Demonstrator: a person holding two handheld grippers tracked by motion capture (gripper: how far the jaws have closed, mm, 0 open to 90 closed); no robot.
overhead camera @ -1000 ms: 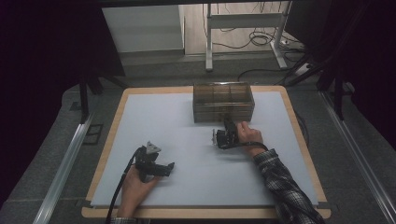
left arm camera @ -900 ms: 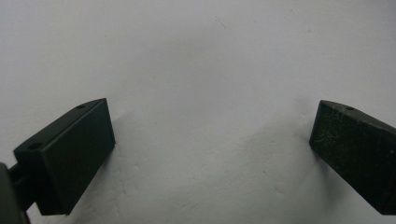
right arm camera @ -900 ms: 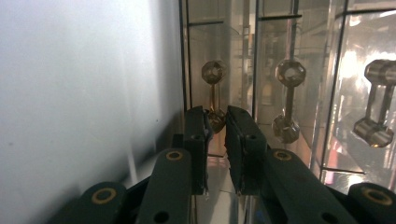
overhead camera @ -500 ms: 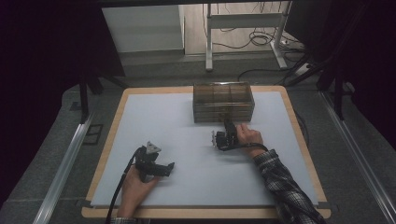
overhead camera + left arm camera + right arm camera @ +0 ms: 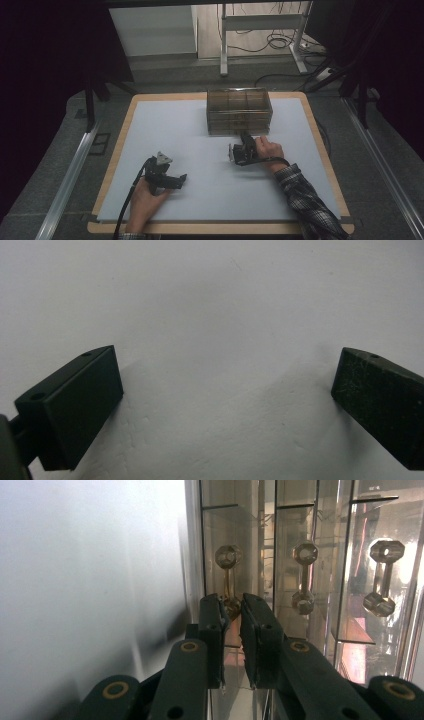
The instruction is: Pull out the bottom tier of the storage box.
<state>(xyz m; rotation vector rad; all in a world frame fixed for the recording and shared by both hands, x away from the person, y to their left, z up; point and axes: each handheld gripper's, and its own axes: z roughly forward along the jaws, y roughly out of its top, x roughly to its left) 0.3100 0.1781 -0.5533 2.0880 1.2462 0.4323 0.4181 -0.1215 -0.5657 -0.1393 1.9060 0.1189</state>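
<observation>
Nothing shifted since earlier frame, right gripper point(image 5: 232, 612) jaws clamped on drawer handle point(image 5: 229, 577) of clear drawer box point(image 5: 239, 110), left gripper point(image 5: 225, 395) wide open, empty, over white mat point(image 5: 210, 300).

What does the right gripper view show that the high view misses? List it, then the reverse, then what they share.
Right gripper view: the right tool shut on the nearest handle of three dumbbell-shaped drawer handles. High view: the left tool resting open on the white table, and cables on the floor behind. Shared: the clear drawer box and the right tool at its front.
</observation>
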